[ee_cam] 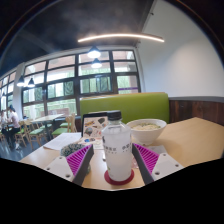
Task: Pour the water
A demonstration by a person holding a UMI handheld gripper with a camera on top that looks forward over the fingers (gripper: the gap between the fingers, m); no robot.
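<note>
While a bottle [117,150] stands on a red coaster [118,178] on the table [195,135], the gripper [113,160] brackets it, fingers wide; likely smooth, rigid and water-heavy, best gripped mid-body.

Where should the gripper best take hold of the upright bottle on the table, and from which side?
Grip the bottle at its straight labelled middle, coming level from the near side. It stands upright between the open gripper fingers, and its flat-sided body probably suits the pads better than the narrower cap.

bottle [118,150] label: unreadable | bowl [147,127] contents: hidden
</note>
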